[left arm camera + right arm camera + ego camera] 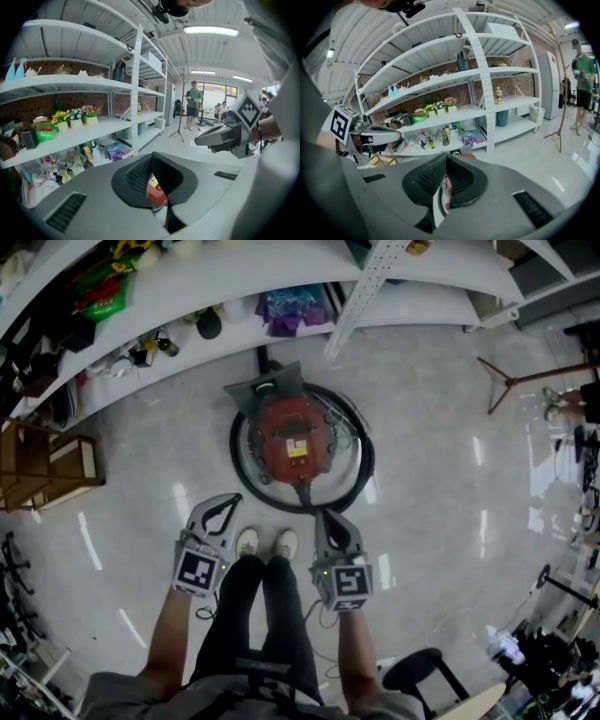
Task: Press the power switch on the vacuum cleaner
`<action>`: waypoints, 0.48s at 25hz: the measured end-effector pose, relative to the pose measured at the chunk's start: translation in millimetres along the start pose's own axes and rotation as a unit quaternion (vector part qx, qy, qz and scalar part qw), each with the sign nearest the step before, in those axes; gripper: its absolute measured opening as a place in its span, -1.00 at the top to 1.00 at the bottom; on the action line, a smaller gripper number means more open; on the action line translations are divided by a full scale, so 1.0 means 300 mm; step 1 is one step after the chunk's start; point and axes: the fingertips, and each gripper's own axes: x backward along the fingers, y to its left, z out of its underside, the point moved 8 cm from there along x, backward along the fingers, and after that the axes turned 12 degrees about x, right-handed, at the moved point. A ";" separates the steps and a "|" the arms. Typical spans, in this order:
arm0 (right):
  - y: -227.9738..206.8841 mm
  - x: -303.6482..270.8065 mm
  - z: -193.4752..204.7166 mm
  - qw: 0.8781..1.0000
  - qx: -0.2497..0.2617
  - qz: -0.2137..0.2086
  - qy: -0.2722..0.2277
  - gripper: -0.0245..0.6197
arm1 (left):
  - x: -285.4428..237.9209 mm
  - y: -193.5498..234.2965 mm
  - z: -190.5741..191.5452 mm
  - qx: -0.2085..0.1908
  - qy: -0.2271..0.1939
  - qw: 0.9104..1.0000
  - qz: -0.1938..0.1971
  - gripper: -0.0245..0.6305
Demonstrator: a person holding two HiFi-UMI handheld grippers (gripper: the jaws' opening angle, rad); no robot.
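Note:
The red vacuum cleaner (298,442) stands on the pale floor, ringed by its black hose (361,474), just ahead of the person's shoes (267,542). Both grippers hover above the floor on its near side, touching nothing. My left gripper (231,500) is shut and empty, left of the vacuum's rear. My right gripper (323,516) is shut and empty, close behind the vacuum's back end. In the left gripper view a red piece of the vacuum (156,191) shows through the window between the pads. The right gripper view shows a sliver of the vacuum (445,186). No switch can be made out.
White shelving (281,277) full of small goods curves along the far side. A wooden crate (52,465) sits left, a tripod stand (525,381) right, a black stool (417,676) near right. A person in green (192,105) stands far off.

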 end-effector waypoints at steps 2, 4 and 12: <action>-0.008 -0.022 0.040 1.000 0.001 -0.005 0.000 0.89 | -0.014 0.004 0.027 0.006 0.000 1.000 0.001 0.90; -0.011 -0.044 0.071 1.000 -0.006 -0.004 0.004 0.89 | -0.027 0.011 0.059 0.010 0.005 1.000 0.002 0.90; -0.015 -0.139 0.176 1.000 -0.005 -0.008 0.015 0.89 | -0.080 0.036 0.179 0.014 0.018 1.000 0.008 0.90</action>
